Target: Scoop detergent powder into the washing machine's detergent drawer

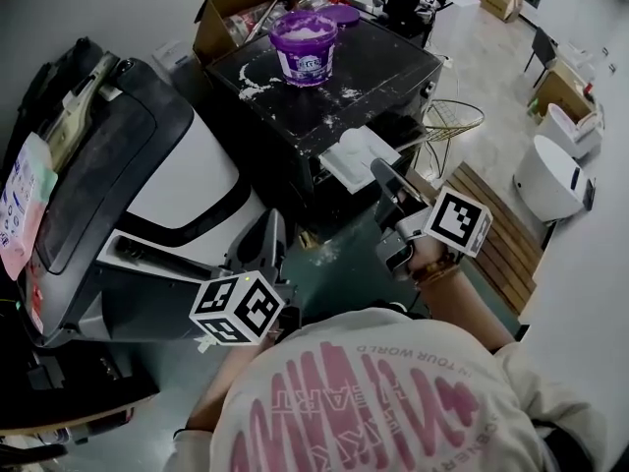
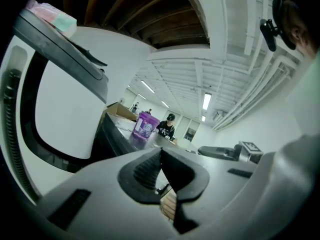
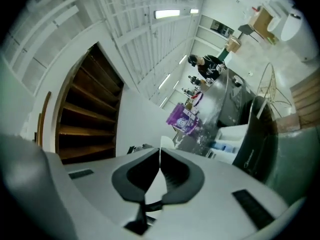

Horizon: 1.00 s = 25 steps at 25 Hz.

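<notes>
The purple detergent tub [image 1: 305, 45] stands on the black washing machine [image 1: 393, 67] amid spilled white powder, with the white detergent drawer [image 1: 354, 153] pulled open below it. The right tongs [image 3: 160, 151], just beside the drawer, pinch a thin white strip [image 3: 160, 141] seen edge-on. The left tongs [image 2: 161, 151] are pressed together, empty.

Dim overhead light, with fisheye-warped, darkened edges.

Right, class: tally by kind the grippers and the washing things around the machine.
Grippers: 2, left gripper and right gripper
Purple detergent tub: 1
Purple lid: 1
Pulled-out drawer: 1
Thin white piece in the right gripper, probably the scoop: 1
Total: 6
</notes>
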Each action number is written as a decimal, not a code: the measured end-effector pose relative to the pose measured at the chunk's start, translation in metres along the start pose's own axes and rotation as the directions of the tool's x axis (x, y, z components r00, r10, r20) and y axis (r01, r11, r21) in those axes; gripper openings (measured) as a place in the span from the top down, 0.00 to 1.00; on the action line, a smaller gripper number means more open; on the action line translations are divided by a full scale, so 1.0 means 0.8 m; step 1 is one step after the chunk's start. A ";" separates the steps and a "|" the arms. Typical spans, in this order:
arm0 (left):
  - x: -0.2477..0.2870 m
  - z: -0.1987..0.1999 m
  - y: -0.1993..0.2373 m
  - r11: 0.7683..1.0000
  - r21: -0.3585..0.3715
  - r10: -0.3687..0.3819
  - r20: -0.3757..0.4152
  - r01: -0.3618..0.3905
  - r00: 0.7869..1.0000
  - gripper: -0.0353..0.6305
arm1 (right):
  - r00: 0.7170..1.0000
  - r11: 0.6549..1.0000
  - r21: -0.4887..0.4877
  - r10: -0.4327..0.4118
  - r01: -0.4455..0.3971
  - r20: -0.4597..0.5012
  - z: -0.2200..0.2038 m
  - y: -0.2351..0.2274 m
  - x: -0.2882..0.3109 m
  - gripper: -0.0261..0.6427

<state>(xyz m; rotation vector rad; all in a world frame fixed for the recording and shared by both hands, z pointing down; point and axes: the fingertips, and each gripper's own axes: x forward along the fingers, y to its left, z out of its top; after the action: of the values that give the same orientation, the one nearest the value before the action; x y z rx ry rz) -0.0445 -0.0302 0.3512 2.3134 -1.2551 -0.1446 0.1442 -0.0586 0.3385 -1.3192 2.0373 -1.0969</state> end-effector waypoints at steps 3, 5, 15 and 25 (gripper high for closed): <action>0.012 0.000 -0.014 0.998 0.009 0.060 0.035 -0.061 0.998 0.94 | 1.000 0.996 -0.080 0.024 -0.026 -0.015 0.024 0.003 -0.006 0.95; 0.021 -0.005 -0.025 0.995 0.005 0.101 0.046 -0.102 0.994 0.94 | 0.999 0.988 -0.151 0.018 -0.025 -0.048 0.036 -0.003 -0.010 0.95; 0.052 -0.031 -0.097 0.984 -0.057 0.172 0.118 -0.166 0.978 0.94 | 0.976 0.932 -0.348 0.020 -0.097 -0.218 0.067 -0.044 -0.029 0.95; 0.065 -0.064 -0.142 0.966 -0.082 0.253 0.151 -0.243 0.956 0.94 | 0.949 0.911 -0.380 0.037 -0.161 -0.314 0.087 -0.083 -0.054 0.95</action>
<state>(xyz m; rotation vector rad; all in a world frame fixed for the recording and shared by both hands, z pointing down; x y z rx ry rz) 0.0880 -0.0020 0.3494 2.1033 -1.5869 -0.2830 0.2488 -0.0594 0.3518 -1.2708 2.6393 -0.9052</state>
